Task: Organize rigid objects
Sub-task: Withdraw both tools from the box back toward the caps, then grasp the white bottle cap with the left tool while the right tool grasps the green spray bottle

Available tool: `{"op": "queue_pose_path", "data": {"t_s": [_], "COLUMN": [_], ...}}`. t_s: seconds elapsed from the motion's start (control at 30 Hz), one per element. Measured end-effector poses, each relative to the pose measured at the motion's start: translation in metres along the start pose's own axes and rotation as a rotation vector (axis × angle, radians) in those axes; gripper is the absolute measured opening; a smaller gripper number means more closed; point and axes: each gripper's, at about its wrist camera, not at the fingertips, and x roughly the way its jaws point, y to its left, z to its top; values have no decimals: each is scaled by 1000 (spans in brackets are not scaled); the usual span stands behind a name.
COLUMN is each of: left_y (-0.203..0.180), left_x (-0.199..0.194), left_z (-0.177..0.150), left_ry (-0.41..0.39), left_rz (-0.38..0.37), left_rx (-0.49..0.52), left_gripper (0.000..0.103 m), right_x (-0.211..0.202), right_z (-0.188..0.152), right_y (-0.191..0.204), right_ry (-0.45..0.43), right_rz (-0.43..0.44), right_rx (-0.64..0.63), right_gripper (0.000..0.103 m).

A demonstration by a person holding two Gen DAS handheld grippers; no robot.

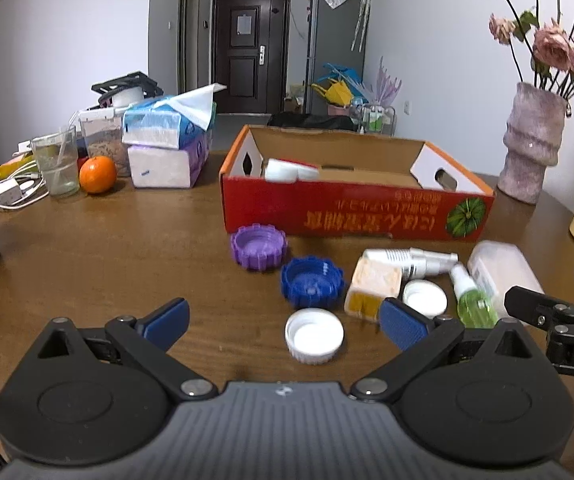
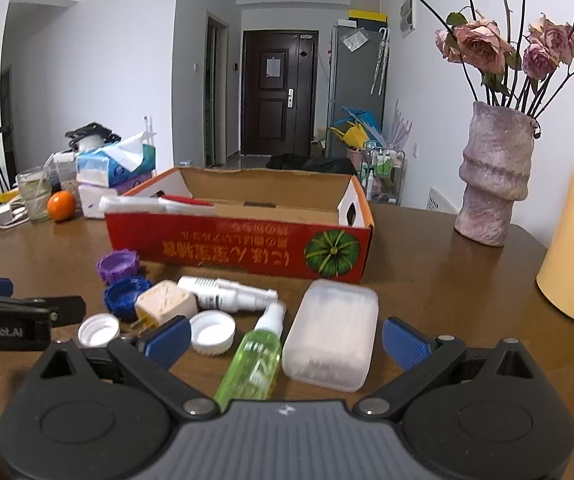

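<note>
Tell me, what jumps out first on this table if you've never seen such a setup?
The red cardboard box with a green pumpkin printed on its front sits mid-table, open-topped. Before it lies a scatter of small things: a purple cap, a blue cap, white caps, a green spray bottle and a frosted plastic case. Both grippers, left and right, hover with jaws wide open, while a vase of dried pink roses stands at right.

The left gripper [image 1: 285,322] fills the bottom of its own view, jaws spread wide, nothing between them; the right gripper [image 2: 285,338] sits likewise low in its frame, jaws wide apart; each shows at the other's side edge.
</note>
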Motion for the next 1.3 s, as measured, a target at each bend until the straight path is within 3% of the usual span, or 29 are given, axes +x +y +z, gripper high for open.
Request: {"op": "queue_pose_path", "data": {"t_s": [0.23,0.47,0.77,0.83,0.93,0.97,1.3], "left_y": [-2,-9,-11,-10,-11,-11,-5], "left_x": [-1,23,43,45,48,49,35], "left_z": [-14,-18,-11,-11,-10,-10,-8], "left_ry": [27,92,93,103,124,134,89], "left_rz": [-15,-11,-5,-19,-60,-77,-77], "left_rx": [15,42,62,63,70,71,42], "left_gripper": [103,103,102,95,58,40,41], "right_x": [-9,0,12,14,18,19,26], "right_z": [-11,-15,-19,-20,-22,-22,-24], "right_y": [1,-3,-6,-7,-6,-6,-2], "right_ry": [12,43,69,73,79,79,86], "right_rz": [-4,-11,-14,-11,-9,-11,-18], "right_rx": [13,37,66,72,73,72,82], "right_gripper": [102,102,102,102,102,102,102]}}
